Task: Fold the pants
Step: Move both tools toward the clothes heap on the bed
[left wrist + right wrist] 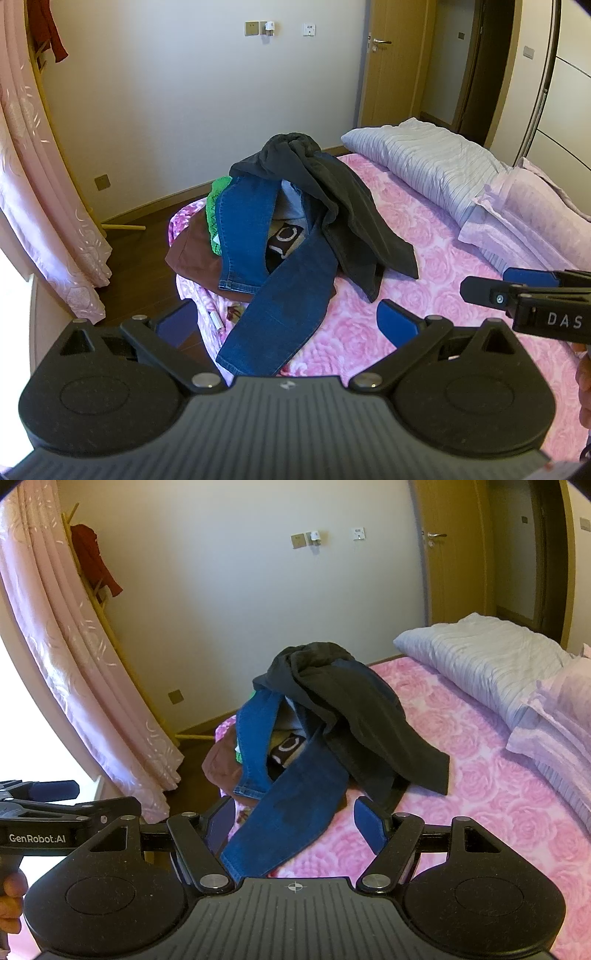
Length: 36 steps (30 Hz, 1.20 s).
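A heap of clothes lies at the corner of a bed with a pink rose cover (424,258). Blue jeans (280,314) trail out of the heap toward me, one leg end nearest the camera. Dark grey pants (343,206) drape over the top of the heap. My left gripper (286,323) stands open above the near jeans leg, its blue pads clear of the cloth. In the right wrist view the jeans (291,819) and the dark pants (354,716) lie ahead of my right gripper (293,823), which is open with nothing gripped.
Under the pants lie a maroon garment (195,258), a green one (214,206) and a black item with a white print (284,240). A folded grey striped quilt (436,166) and pillows (528,214) sit at the right. Pink curtains (33,184) hang left; dark wooden floor beyond the bed corner.
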{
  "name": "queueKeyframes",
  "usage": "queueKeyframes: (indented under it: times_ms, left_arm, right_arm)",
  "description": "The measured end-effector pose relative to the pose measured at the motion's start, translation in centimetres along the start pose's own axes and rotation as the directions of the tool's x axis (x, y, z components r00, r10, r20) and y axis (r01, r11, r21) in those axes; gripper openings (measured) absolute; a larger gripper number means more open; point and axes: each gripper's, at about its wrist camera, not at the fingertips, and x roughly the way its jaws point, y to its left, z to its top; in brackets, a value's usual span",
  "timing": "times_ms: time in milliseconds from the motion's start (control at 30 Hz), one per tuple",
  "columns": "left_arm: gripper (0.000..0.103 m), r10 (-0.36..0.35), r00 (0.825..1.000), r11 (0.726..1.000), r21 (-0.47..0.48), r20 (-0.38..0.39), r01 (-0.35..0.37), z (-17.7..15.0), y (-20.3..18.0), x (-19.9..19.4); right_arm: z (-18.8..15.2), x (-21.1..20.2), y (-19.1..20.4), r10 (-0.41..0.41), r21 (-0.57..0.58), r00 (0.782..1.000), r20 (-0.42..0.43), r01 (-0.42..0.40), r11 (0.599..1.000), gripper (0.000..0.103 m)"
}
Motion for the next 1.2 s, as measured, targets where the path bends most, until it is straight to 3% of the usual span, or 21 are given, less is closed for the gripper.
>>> queueKeyframes:
  times_ms: [800,1200]
  left_arm:
    - [0.102,0.023,1.0,1.0,0.021,-0.008,-0.023,2.4,-2.0,1.0]
    - [0.102,0.048,0.998,0.999,0.005,-0.038,-0.048,3.7,-0.3,3.6]
  right_arm:
    - [1.3,0.7,-3.0,0.023,0.031,1.0,0.009,-0.024,0.999,0.068]
    - [2.0,2.7,-3.8,0.024,0.046,1.0,-0.015,-0.023,0.999,0.068]
